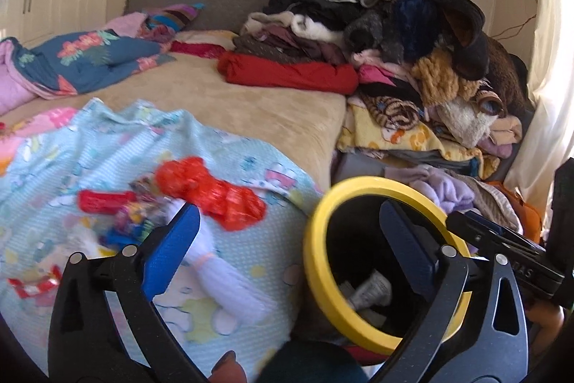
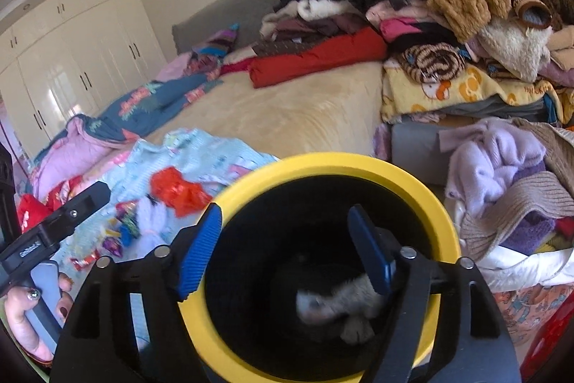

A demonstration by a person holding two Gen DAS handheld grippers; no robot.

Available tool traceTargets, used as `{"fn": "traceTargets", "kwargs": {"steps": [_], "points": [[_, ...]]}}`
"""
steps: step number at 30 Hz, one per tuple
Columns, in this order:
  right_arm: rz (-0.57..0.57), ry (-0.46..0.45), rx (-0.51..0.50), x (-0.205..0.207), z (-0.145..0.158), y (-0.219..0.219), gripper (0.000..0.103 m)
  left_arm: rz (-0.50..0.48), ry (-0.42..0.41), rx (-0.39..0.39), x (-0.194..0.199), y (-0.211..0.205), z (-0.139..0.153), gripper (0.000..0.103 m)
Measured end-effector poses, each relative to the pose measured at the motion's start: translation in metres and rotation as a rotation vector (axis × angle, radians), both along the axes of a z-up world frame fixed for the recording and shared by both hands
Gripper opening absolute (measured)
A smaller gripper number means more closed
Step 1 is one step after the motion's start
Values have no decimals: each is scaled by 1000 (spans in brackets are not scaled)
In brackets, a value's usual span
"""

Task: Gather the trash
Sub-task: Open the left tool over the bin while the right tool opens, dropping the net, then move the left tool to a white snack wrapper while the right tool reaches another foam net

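A black bin with a yellow rim [image 1: 315,239] [image 2: 323,164] stands against the bed's near edge, with crumpled grey-white paper [image 1: 369,289] [image 2: 333,307] in its bottom. My right gripper [image 2: 285,212] is open over the bin's mouth, nothing between its blue pads. My left gripper [image 1: 288,214] is open too, one finger above the bin and the other above a light blue blanket [image 1: 89,146]. On that blanket lie a crumpled red plastic bag [image 1: 211,192] [image 2: 175,189], colourful sweet wrappers [image 1: 140,214] [image 2: 125,225], a white tissue bundle [image 1: 222,275] and a red wrapper [image 1: 32,286].
A tall pile of clothes [image 1: 412,34] [image 2: 448,6] fills the right side of the beige bed [image 1: 251,110]. A blue floral quilt [image 1: 89,60] lies at the far left. Cream wardrobes [image 2: 71,60] stand behind. A hand [image 2: 32,311] holds the left gripper's handle.
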State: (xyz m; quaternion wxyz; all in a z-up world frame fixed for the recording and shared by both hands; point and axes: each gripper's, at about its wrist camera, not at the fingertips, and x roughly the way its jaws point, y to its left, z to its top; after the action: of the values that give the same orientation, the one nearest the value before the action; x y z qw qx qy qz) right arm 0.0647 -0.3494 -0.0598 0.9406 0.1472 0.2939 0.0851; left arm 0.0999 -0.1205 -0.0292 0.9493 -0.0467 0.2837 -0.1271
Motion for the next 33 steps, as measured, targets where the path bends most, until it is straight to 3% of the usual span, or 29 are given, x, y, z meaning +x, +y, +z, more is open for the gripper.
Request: {"fn": "traceTargets", "kwargs": {"steps": [4, 8, 16, 33], "points": [[43, -44, -14, -4, 13, 23, 77, 31, -22, 17, -3, 17, 8, 92], [104, -79, -74, -9, 24, 46, 79, 78, -34, -29, -5, 38, 13, 92], [160, -117, -91, -12, 33, 73, 81, 131, -40, -44, -4, 66, 18, 92], [297, -86, -134, 1, 26, 132, 84, 274, -31, -107, 5, 133, 21, 92]]}}
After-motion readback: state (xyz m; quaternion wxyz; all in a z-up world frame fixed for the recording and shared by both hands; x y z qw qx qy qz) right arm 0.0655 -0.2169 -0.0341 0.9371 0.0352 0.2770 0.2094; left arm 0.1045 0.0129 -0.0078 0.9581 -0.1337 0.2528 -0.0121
